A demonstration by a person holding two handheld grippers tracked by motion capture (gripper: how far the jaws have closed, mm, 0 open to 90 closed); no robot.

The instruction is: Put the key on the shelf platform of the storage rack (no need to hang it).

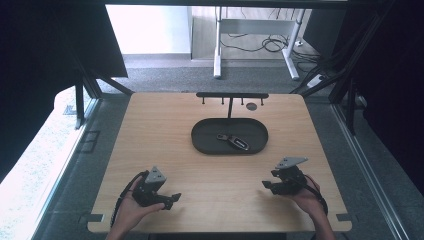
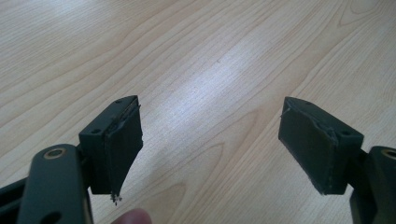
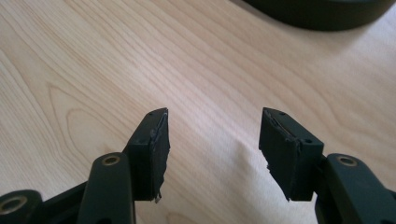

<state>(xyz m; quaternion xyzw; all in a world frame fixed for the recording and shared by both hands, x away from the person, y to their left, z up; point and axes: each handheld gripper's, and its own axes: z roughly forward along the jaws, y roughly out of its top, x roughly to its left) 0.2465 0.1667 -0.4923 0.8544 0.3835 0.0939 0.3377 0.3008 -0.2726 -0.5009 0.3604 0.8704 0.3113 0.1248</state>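
- Left gripper (image 1: 172,199): near table (image 1: 150,130) edge, jaws spread wide, nothing between them.
- Right gripper (image 1: 268,186): opposite side, jaws parted, empty.
- Key fob (image 1: 233,141): lies flat in dark oval tray (image 1: 200,145), mid-table, well apart from both.
- Hook rack (image 1: 232,95): stands behind tray.
- Risk: flat fob may slide under closing jaws; tray rim may block a low approach.

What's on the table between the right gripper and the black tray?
Nothing: bare wood lies between the right gripper and the tray, as the high view shows.
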